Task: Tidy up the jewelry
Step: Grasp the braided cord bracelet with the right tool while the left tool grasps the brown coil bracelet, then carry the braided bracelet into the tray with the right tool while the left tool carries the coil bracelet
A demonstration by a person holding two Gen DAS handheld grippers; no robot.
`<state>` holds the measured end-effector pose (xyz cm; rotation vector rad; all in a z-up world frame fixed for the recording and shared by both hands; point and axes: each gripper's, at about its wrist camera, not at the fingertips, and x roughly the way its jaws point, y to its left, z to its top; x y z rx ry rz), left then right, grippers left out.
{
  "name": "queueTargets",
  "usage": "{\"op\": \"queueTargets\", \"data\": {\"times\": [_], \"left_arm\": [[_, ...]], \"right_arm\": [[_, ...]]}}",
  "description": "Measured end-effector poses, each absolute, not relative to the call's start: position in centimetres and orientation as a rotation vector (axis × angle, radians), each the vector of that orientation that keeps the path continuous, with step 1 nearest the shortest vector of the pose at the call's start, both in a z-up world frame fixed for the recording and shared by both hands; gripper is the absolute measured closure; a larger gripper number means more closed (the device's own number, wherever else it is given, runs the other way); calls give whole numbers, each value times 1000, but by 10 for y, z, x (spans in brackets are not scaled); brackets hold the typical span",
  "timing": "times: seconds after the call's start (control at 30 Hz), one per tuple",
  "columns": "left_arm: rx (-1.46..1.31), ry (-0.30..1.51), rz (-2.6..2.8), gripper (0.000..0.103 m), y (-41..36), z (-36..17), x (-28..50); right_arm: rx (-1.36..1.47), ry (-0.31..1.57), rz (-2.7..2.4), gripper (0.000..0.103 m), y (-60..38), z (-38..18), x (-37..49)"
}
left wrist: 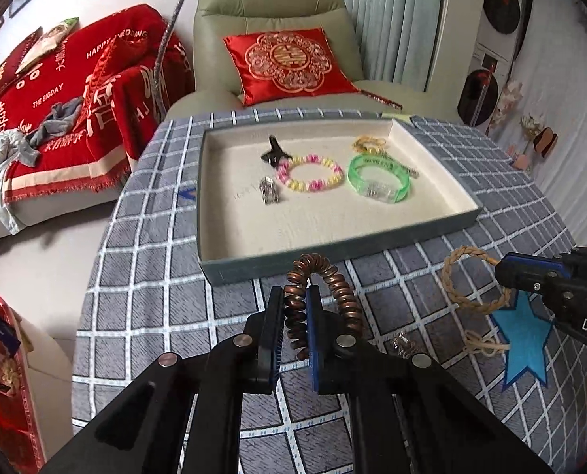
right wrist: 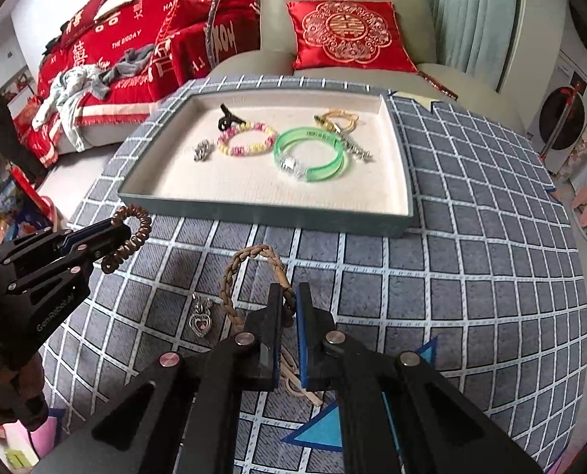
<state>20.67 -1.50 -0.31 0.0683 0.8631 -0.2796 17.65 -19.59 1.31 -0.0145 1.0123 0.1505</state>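
Both tools clamped and clear of the bench: left tool (left wrist: 295,308) on copper coil bracelet (left wrist: 321,276), right tool (right wrist: 291,308) on braided cord bracelet (right wrist: 250,272); next, carry forward, drop in tray (right wrist: 261,213).

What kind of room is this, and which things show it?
Most likely a home living room: a green armchair with a red cushion, a sofa under a red blanket, and a table with a checked cloth.

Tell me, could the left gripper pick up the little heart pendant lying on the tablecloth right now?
Probably not yet. The left gripper is already shut on the brown coil bracelet, so its jaws are occupied. The heart pendant lies uncovered on the tablecloth, but the bracelet would need dropping in the tray first.
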Motion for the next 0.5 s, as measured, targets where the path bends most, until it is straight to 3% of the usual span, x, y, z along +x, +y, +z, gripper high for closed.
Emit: {"op": "queueTargets", "data": {"times": [0.5], "left_arm": [[75, 832, -282, 78, -17, 18, 264]], "right_arm": [[61, 962, 155, 96, -197, 36, 238]]}}
